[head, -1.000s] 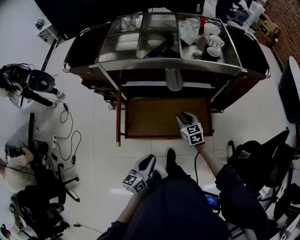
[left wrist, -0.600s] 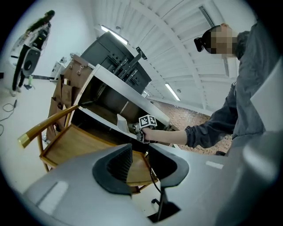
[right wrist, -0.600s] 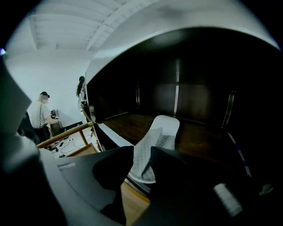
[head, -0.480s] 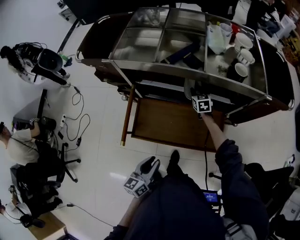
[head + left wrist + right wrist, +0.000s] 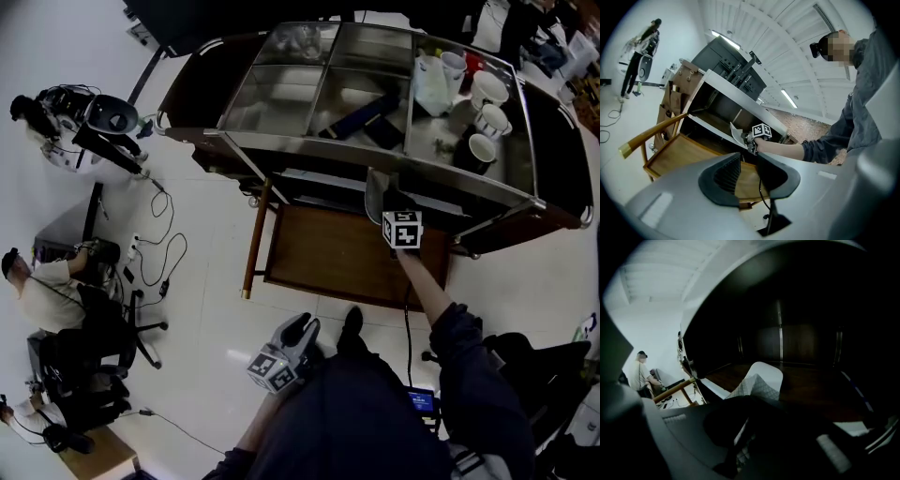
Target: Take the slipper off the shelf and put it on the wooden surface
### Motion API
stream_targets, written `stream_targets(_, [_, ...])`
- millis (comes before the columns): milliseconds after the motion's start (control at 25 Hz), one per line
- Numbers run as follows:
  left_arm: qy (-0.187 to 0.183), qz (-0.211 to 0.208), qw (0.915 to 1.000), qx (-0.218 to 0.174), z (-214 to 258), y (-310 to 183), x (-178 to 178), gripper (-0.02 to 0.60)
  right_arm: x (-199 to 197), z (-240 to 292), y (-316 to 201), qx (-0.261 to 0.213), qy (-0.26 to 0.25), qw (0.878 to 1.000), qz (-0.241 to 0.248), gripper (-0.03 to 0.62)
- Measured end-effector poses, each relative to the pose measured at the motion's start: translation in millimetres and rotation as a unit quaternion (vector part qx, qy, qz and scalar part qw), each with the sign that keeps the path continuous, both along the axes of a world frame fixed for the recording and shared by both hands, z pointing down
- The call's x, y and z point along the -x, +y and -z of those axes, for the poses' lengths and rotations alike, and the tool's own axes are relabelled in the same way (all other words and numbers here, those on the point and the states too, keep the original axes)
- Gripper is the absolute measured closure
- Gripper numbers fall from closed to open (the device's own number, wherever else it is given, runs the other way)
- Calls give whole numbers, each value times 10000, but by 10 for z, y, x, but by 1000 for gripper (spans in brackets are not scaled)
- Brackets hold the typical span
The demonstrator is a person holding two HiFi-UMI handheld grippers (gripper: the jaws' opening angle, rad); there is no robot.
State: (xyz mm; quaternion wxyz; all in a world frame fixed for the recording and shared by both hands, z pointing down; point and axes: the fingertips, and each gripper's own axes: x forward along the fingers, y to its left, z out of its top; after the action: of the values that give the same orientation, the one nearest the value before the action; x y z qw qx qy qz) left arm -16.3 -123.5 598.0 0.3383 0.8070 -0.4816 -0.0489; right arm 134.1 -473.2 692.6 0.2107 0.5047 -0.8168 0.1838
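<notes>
The grey slipper (image 5: 374,187) sticks out from the shelf (image 5: 319,179) under the cart's steel top. In the right gripper view its quilted white-grey toe (image 5: 758,379) lies on the dark shelf board. My right gripper (image 5: 382,206) is at the shelf's front edge, its jaws closing with the slipper's near end pinched between them (image 5: 740,427). The left gripper view shows that gripper (image 5: 749,142) holding the slipper (image 5: 735,135) too. Below lies the wooden surface (image 5: 319,251). My left gripper (image 5: 298,327) hangs low near the person's body, open and holding nothing (image 5: 747,180).
The cart's steel top (image 5: 281,94) carries several cups (image 5: 487,94) and dark objects. A wooden handle bar (image 5: 255,239) runs along the wooden surface's left side. A person sits at the far left (image 5: 37,291) among cables and chairs. A second chair (image 5: 525,366) stands at the right.
My right gripper rose from just above the wooden surface to the shelf edge and shut on the slipper. The head view has shifted. The left gripper stayed put.
</notes>
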Motion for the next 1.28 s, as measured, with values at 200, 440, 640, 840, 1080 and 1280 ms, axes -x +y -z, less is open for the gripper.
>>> stream_targets(200, [19,-513,9987,-64,14,-149,-275,463,30,-18,1152,12,-381,9992,140,588])
stream_targets(440, [82,-822,9965,-138,37,-146,-430,463,245,-485,2063,504,-293,9981,205,583])
stream_targets(640, [189,-965,9946,-339,78,11,-384,463,445,-295,2383,311,-281,9987,306,583])
stream_targets(840, [173,-962,9938,-530,195,187,-211,465,563,85,2919,201,-613,9975,278,594])
stream_targets(1080, [102,-1020,9920,-730,269,561,-37,465,616,649,3604,-177,-700,9973,143,594])
stream_targets(1280, [284,-1057,9910,-765,324,937,65,469,643,833,4262,-346,-354,9988,44,594])
